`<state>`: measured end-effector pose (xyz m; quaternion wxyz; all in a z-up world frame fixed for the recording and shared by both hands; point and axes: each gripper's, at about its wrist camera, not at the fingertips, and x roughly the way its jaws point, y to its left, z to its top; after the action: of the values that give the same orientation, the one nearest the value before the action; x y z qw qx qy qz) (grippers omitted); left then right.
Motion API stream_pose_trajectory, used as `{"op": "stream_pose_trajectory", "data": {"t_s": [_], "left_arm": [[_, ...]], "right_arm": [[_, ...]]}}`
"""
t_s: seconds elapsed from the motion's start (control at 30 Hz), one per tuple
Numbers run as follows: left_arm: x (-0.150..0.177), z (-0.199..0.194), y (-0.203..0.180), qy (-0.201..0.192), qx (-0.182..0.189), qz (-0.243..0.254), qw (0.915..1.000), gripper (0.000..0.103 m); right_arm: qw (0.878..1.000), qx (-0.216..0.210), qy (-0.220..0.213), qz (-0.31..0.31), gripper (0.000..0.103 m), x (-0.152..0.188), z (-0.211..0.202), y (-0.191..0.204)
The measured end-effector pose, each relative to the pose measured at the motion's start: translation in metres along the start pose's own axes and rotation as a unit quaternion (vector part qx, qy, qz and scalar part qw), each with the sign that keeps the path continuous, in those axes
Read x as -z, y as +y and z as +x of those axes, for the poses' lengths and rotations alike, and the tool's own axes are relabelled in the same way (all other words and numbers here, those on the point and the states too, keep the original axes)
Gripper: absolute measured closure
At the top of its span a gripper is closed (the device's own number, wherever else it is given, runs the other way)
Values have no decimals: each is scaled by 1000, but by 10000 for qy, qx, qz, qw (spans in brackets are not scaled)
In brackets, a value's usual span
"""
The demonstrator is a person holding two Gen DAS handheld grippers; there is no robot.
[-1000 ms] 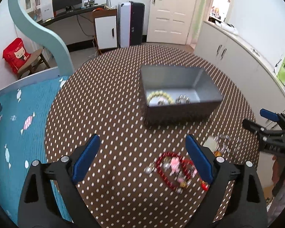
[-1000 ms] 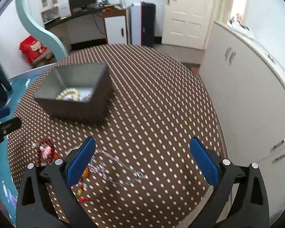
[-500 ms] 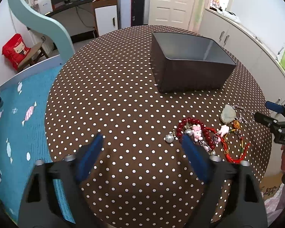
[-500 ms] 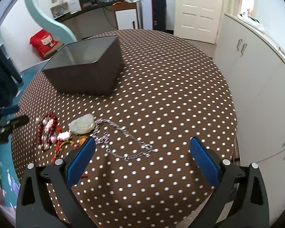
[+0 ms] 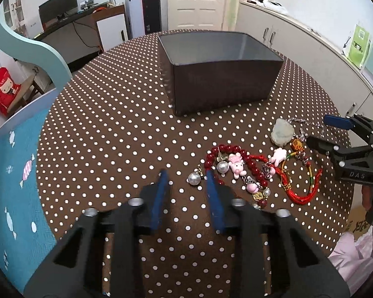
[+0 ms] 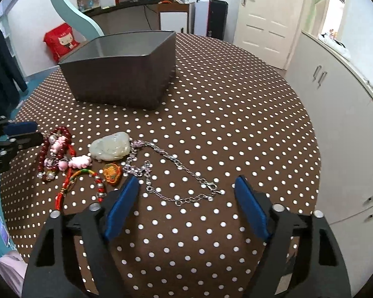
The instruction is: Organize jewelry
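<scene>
Left gripper [image 5: 186, 177] is closing beside a pearl [image 5: 194, 178], nothing between its jaws. Right gripper [image 6: 186, 186] (jaws also closing) straddles the silver chain [image 6: 184, 173], unpinched, near the grey box [image 6: 126, 84].

Matt grey box [image 6: 126, 84]; glossy red beads [image 5: 211, 159]; shiny metal chain [image 6: 186, 171]; dotted cloth [image 6: 236, 124].

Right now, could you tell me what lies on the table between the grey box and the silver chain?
Only bare polka-dot tablecloth; the right wrist view shows nothing between the grey box and the silver chain.
</scene>
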<state>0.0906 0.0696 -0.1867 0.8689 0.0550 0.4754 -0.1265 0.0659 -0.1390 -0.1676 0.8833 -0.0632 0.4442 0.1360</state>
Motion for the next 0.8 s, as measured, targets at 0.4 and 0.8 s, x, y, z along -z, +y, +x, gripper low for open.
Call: {"op": "stream_pose_trajectory", "data": {"t_s": [0.4, 0.8], "left_arm": [[5, 3, 1, -102, 216, -95, 9997, 92], [-3, -13, 5, -284, 83, -199, 9994, 92]], "right_arm": [[9997, -185, -161, 83, 100, -9, 1, -1], [9984, -224, -471, 213, 103, -26, -25, -13]]}}
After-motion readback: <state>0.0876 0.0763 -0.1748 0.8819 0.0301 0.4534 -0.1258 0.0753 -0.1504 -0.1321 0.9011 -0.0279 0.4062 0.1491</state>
